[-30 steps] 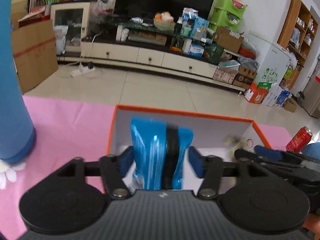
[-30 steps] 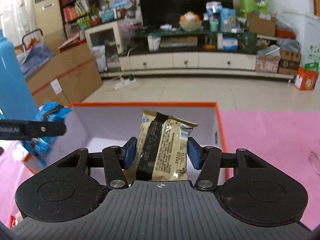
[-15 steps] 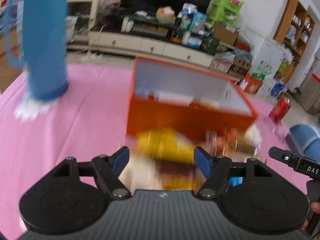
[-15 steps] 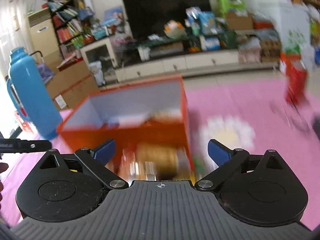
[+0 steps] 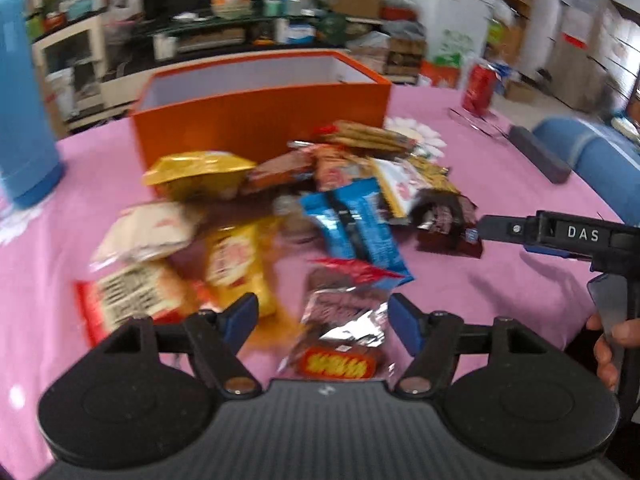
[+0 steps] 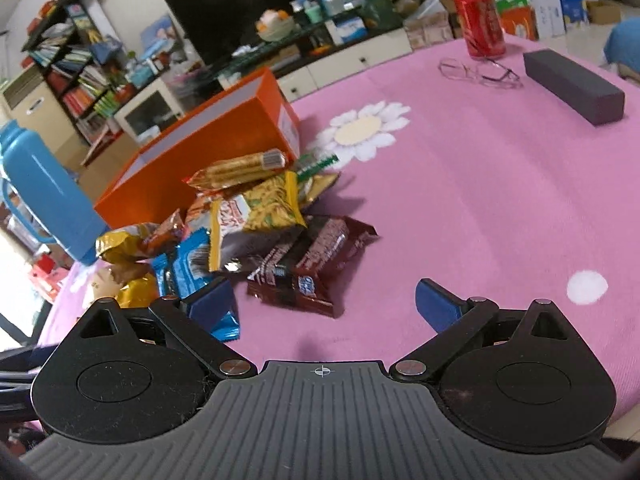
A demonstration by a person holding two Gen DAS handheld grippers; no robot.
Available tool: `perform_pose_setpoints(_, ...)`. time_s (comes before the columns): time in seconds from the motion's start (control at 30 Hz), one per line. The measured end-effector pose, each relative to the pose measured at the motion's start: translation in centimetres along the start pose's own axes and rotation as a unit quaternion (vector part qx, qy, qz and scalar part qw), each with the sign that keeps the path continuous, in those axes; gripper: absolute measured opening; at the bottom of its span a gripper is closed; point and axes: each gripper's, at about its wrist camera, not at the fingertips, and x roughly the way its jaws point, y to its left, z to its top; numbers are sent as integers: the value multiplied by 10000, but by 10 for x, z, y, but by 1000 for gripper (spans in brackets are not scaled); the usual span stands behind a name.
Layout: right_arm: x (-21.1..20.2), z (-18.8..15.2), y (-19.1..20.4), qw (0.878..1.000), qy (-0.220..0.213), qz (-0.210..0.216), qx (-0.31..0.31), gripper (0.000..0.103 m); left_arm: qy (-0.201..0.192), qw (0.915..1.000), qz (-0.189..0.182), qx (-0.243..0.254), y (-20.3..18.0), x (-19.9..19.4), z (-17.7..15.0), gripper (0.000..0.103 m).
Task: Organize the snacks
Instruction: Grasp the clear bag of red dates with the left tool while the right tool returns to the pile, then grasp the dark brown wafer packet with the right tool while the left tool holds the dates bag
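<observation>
An orange box [image 5: 260, 116] with a white inside stands on the pink tablecloth; it also shows in the right wrist view [image 6: 208, 152]. A pile of several snack packets lies in front of it, among them a blue packet [image 5: 356, 228], a yellow bag [image 5: 196, 176] and brown chocolate packets [image 6: 316, 264]. My left gripper [image 5: 323, 320] is open and empty, low over a silver-and-brown packet [image 5: 340, 328] at the near edge of the pile. My right gripper [image 6: 324, 300] is wide open and empty, just in front of the brown packets.
A tall blue thermos [image 5: 20, 100] stands left of the box. A red can [image 6: 480, 24], glasses [image 6: 480, 72] and a dark case [image 6: 572, 92] lie at the far right of the table. The right gripper's finger [image 5: 560, 236] shows in the left wrist view.
Both grippers let go of their packets over the box, the left a blue one and the right a tan one. They opened and pulled back and down to the pile in front of the box.
</observation>
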Motion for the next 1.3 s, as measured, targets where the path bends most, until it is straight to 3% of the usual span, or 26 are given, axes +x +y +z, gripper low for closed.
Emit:
perform_pose_setpoints(0.17,0,2,-1,9999,60,90,52,90,88,9989,264,376,-8,24,-1,70)
perform_pose_setpoints(0.4,4,2,1,9997,188,103,133,91,133,9980,99,611,-22,24,4,70)
perform_pose_setpoints(0.5,-1,3,4,9999,140,53,20,92,134,9987,118,483,-19,7,-2,70)
perform_pose_setpoints(0.6,-6,6,4,10000,61,-31,-59,93,287,9991,-209,230,-17,5,-6,70)
perform_pose_setpoints(0.77,-1,11,8,9997,127,-77,-194,93,466,9989,45,100,-21,33,-5,70)
perform_pose_setpoints(0.97,19,25,29,9957,239,-172,-877,93,544,9983,5,-228,-10,38,-10,58)
perform_pose_setpoints(1.2,65,28,47,9879,573,-332,-1401,81,638,9975,110,-283,11,17,-28,59)
perform_pose_setpoints(1.3,75,23,44,9843,435,-850,-1484,68,659,9973,191,-269,15,12,-33,63)
